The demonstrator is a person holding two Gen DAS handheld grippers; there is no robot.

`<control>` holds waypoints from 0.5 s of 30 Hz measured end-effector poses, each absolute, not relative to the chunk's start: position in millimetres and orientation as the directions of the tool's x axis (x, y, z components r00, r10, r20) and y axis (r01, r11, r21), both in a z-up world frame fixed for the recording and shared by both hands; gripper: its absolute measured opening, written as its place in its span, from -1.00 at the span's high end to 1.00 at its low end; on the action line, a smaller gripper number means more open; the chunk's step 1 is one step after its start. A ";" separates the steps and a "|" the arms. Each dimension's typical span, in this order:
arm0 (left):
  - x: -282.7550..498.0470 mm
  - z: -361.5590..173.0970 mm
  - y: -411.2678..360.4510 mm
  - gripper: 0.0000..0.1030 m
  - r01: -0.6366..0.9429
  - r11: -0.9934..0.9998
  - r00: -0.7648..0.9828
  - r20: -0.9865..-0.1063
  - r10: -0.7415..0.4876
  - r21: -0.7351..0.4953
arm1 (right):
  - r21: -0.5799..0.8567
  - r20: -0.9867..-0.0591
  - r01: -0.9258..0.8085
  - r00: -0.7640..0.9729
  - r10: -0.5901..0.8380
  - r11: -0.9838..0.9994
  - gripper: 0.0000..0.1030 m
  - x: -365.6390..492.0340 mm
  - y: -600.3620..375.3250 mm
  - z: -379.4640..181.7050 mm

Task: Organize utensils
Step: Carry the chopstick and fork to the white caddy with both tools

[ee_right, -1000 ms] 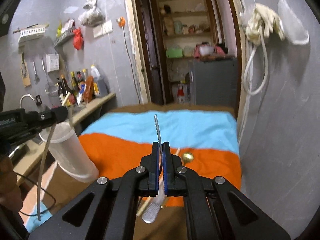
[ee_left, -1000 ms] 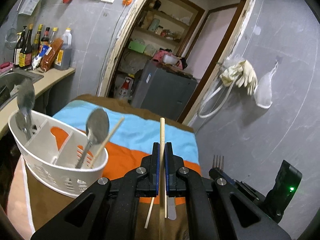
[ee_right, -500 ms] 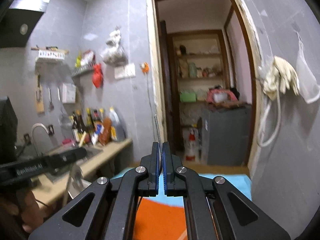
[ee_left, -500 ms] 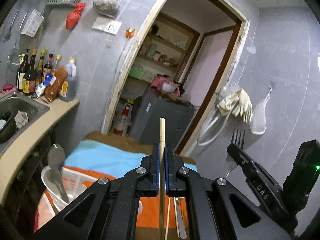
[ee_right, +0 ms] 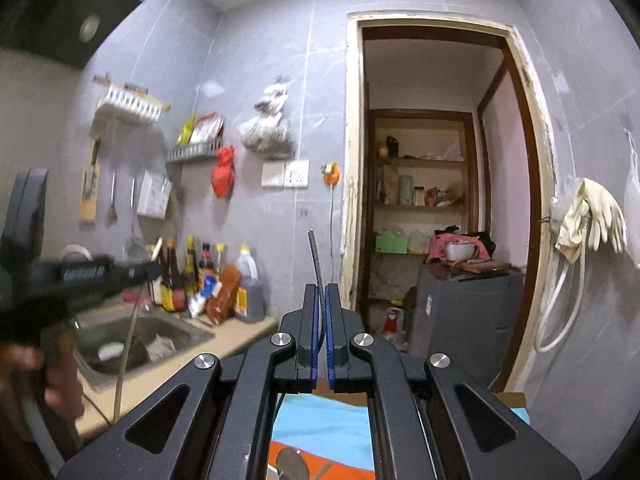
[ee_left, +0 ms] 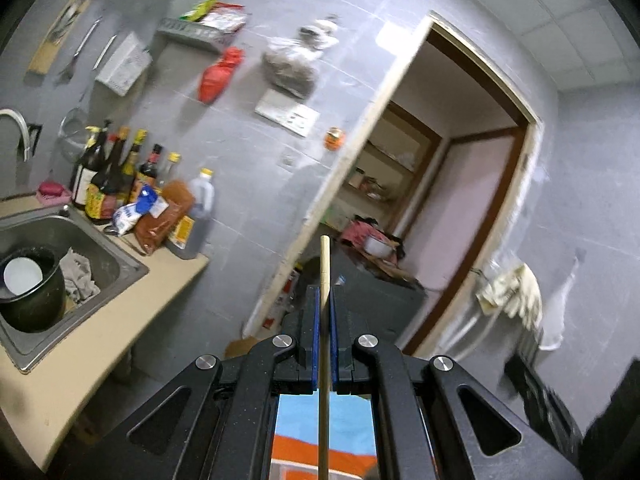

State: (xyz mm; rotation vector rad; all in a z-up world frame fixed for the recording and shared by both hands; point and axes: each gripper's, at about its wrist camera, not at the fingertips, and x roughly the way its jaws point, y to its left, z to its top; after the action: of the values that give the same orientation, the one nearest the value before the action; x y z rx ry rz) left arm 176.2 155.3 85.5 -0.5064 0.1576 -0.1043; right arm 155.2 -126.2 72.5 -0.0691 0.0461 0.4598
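Fingers of the left gripper point(ee_left: 324, 308) are pinched tight on a pale, straight wooden chopstick point(ee_left: 324, 264), which runs between the blue pads and pokes up past the tips; the right gripper point(ee_right: 320, 304) is likewise clamped on a thin grey metal utensil handle point(ee_right: 315, 256). The chopstick is light, stiff and smooth — likely to pivot unless gripped near mid-length. The metal handle is heavier and slicker. A second ago both cameras looked down on the striped orange-and-blue cloth point(ee_left: 320, 420) — now both are tilted up at the grey wall, and the white caddy is out of view.
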 end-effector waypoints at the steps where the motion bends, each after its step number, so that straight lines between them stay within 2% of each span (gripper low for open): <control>1: 181.3 79.9 160.9 0.95 0.052 0.869 0.984 -0.126 -0.130 -0.493 | -0.067 -0.068 -0.442 0.896 0.438 0.894 0.98 155.2 -121.9 66.0; 8: 200.6 47.3 166.9 0.95 0.037 0.880 0.987 -0.119 -0.106 -0.474 | -0.106 -0.112 -0.426 0.903 0.415 0.898 0.98 160.1 -107.9 28.8; 15: 196.3 24.6 143.0 0.95 0.041 0.932 0.993 -0.089 -0.078 -0.359 | -0.095 -0.131 -0.415 0.906 0.402 0.905 0.97 162.7 -105.2 7.7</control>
State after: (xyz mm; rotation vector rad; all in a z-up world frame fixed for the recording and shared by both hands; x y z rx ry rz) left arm 196.3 143.0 24.6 -0.3646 0.1029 -0.0614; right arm 162.7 -105.2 7.7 -0.1217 0.1095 0.4224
